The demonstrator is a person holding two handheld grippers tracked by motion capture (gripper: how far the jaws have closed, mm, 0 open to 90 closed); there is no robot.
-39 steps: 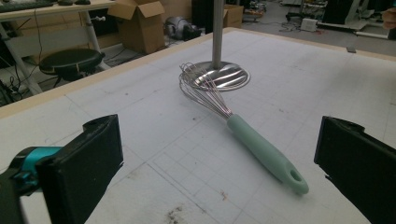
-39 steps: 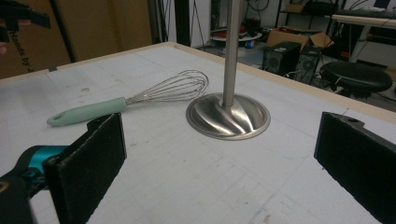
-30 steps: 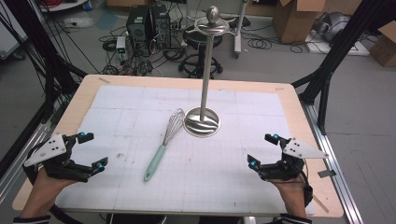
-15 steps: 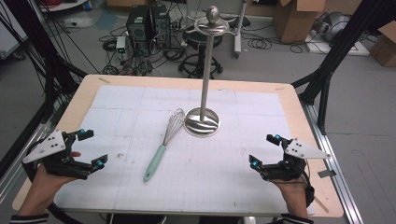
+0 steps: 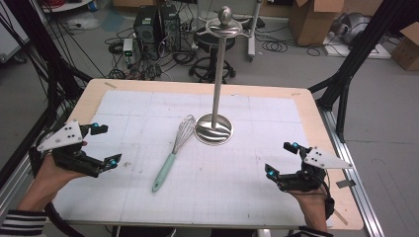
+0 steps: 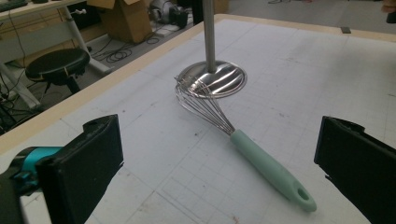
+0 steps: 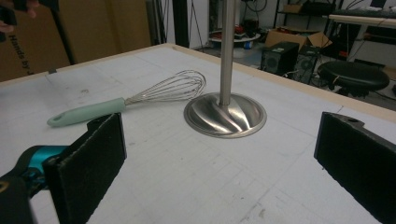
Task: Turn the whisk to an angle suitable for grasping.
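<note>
Closest to the person, both tools sit low at the near corners of the table (image 5: 316,106). The left gripper (image 5: 101,145) has its jaws spread wide with nothing between them, and so does the right gripper (image 5: 281,158). Neither touches anything.

Further in, between the two, the whisk (image 5: 173,153) lies flat on the gridded mat, mint handle toward the person, wire head pointing away and resting right up against the round base of the steel stand (image 5: 214,129). From the left gripper view the whisk (image 6: 238,140) is dead ahead.

My guess at the trouble spot: the handle is smooth and rounded, so a pinch off-centre could roll it or swing the head. The wires could also scrape or snag the base and nudge the tall, top-heavy stand.
</note>
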